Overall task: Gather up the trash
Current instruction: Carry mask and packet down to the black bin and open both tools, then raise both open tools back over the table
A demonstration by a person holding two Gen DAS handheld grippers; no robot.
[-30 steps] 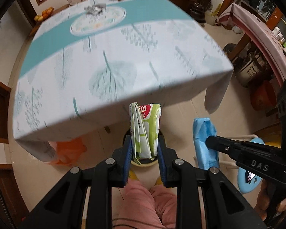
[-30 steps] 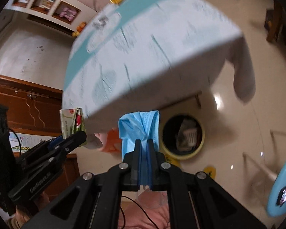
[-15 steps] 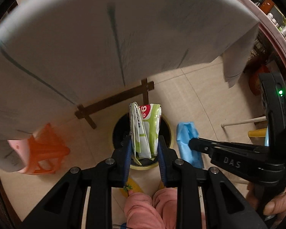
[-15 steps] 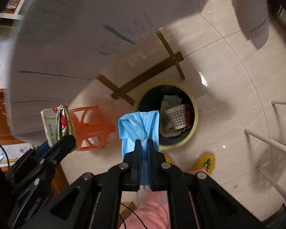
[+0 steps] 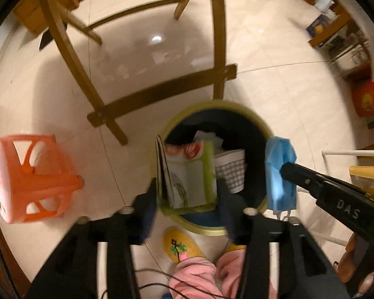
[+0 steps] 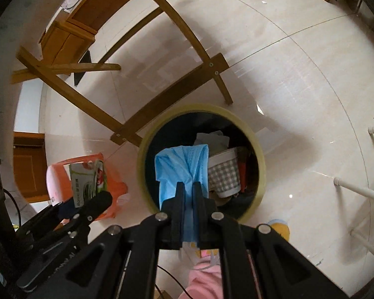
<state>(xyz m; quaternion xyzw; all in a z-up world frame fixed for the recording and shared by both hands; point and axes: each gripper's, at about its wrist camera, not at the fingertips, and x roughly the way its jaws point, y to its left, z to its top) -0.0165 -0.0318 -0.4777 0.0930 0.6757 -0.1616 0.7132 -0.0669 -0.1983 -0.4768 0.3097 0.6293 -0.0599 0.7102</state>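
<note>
**Both pieces poised over the bin**

We hold the green packet [image 5: 187,174] in our left gripper [image 5: 188,194], jaws spread and barely touching it, above the bin's near rim [image 5: 204,229]; our right gripper [image 6: 189,194] clamps the blue mask [image 6: 182,167] over the opening, ready to drop

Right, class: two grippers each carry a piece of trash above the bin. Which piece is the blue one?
The face mask, pinched in the right gripper. The left gripper holds a green-and-white printed packet instead.
</note>
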